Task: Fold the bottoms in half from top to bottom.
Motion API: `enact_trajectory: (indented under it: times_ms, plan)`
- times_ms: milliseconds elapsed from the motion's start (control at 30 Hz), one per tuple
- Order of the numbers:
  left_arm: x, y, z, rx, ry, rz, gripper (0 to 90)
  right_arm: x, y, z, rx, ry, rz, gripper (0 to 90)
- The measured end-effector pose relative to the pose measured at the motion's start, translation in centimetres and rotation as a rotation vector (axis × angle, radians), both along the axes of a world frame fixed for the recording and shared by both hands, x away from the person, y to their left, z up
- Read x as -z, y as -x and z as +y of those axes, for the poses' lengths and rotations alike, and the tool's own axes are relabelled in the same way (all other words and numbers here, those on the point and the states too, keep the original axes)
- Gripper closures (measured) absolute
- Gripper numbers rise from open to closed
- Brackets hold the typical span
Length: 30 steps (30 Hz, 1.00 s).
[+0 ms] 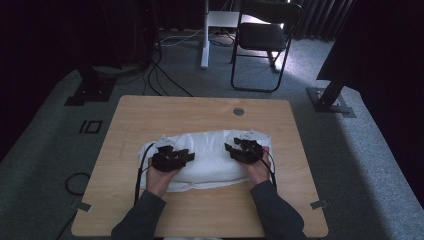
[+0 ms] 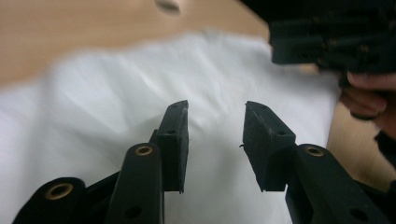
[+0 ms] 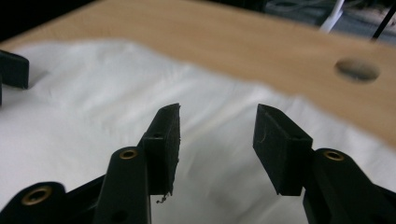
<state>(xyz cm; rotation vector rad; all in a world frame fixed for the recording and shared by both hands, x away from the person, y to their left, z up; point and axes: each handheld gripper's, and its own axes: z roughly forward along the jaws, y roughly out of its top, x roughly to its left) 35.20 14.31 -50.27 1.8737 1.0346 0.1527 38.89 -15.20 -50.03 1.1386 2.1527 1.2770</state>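
I have both claws over the white cloth (image 1: pixel 205 157), a folded, puffy bundle lying across the middle of the surface (image 1: pixel 150 112), nearer the near edge than the far one. My left claw (image 1: pixel 172 157) sits above the cloth's left part, my right claw (image 1: pixel 245 150) above its right part. On each, the jaws stand apart with nothing pinched between them; in both gripper views I see bare fabric in the gap, though I cannot tell whether the pads already brush it.

My worry is the bite. The cloth looks layered, so if I close shallow I judge I will catch only the top sheet and the bundle will unfold or drag when I lift. Close too deep and the pads may scrape the wood. The two claws sit at slightly different depths across the cloth, so an uneven pull could twist it. The near edge is close too; a tug toward me could slide the cloth off.
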Motion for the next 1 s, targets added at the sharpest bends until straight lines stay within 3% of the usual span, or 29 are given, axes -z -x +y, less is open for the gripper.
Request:
enact_trajectory:
  times_ms: [67,167,267,400,467,567,767,833,967,1000]
  plan:
    - [1.4,0.6,-0.3,0.01,-0.02,0.028,62.6,1.2,0.4,0.0,0.008,0.021,0.023,51.2]
    - [2.9,1.8,0.0,0.02,-0.029,0.04,63.0,2.7,1.4,-0.5,-0.001,0.026,0.051,49.8]
    - [3.0,2.9,0.6,0.013,-0.047,0.023,63.1,3.4,2.8,-1.2,-0.003,0.022,0.047,48.5]
    - [3.2,4.2,1.4,0.003,-0.129,-0.003,62.8,3.6,3.8,-2.0,0.006,0.027,0.031,47.7]
    - [3.7,4.2,1.7,-0.005,-0.151,-0.011,63.3,3.9,3.7,-1.9,0.001,0.029,0.051,47.6]
    - [4.3,3.3,1.9,-0.034,-0.18,-0.028,65.5,4.5,3.3,-1.3,0.009,0.04,0.068,47.4]
    - [4.4,0.9,2.6,-0.104,-0.182,-0.03,67.0,4.6,2.5,-0.3,0.026,0.039,0.088,46.3]
    - [4.5,-0.6,3.1,-0.155,-0.184,-0.037,67.5,5.1,1.3,0.5,0.055,0.022,0.115,46.1]
    - [4.4,-2.3,3.9,-0.204,-0.174,-0.033,65.3,5.4,0.3,1.5,0.085,0.016,0.118,46.2]
    - [4.1,-3.1,4.3,-0.251,-0.182,-0.03,65.3,5.4,0.0,1.8,0.095,0.02,0.116,46.2]
